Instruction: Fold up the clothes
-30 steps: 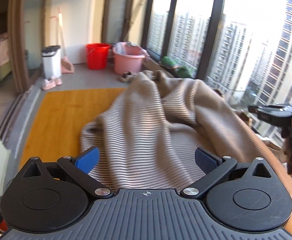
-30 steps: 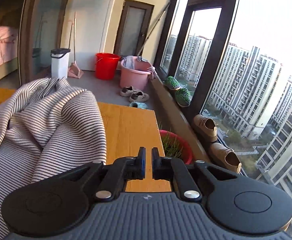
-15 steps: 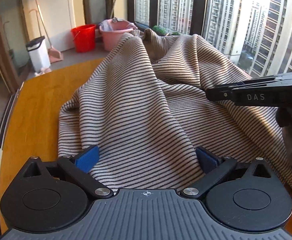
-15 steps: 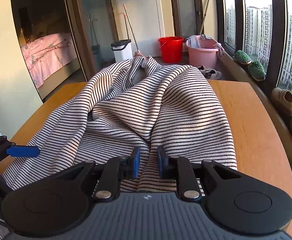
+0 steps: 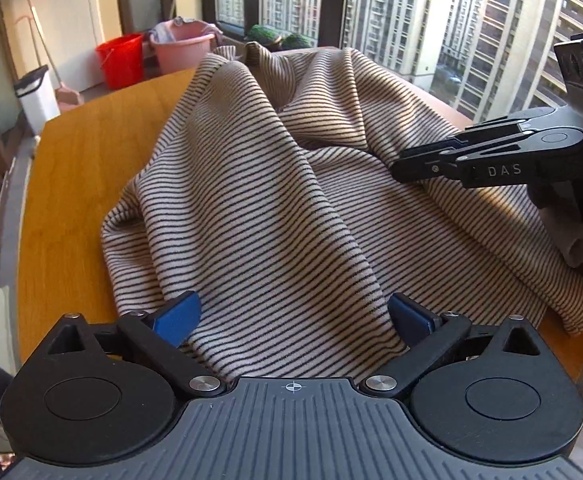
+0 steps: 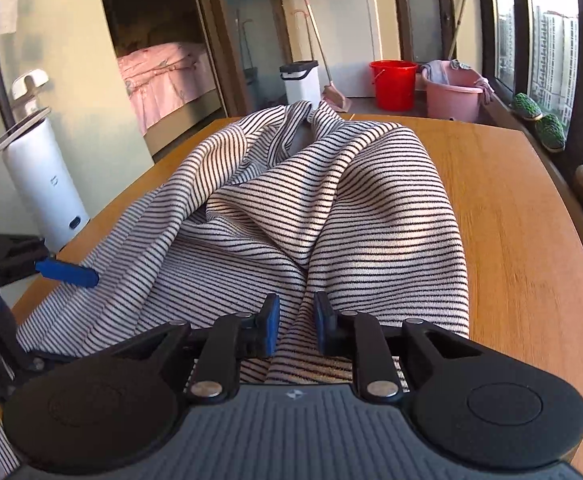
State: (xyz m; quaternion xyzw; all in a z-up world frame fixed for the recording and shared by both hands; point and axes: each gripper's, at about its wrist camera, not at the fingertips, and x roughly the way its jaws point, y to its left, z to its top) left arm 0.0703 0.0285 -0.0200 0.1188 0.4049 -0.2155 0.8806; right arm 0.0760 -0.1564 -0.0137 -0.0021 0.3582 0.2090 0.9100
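Apparently rumpled, striped garment (image 5: 283, 216) covers wooden table (image 5: 71, 168) beside windows (image 5: 411, 12).

Open wood down both long sides, cloth heaped through the middle.
The striped garment (image 6: 331, 208) humps along the table (image 6: 523, 240), with bare wood on its window side and at the far corners. The right gripper (image 5: 395, 166) reaches in over the folds; a white cylinder appliance (image 6: 43, 184) stands beside the table's left edge.

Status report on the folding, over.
Left gripper open, astride striped garment. Right gripper narrowly open over a fabric ridge. Garment rumpled on wooden table; nothing obstructing.
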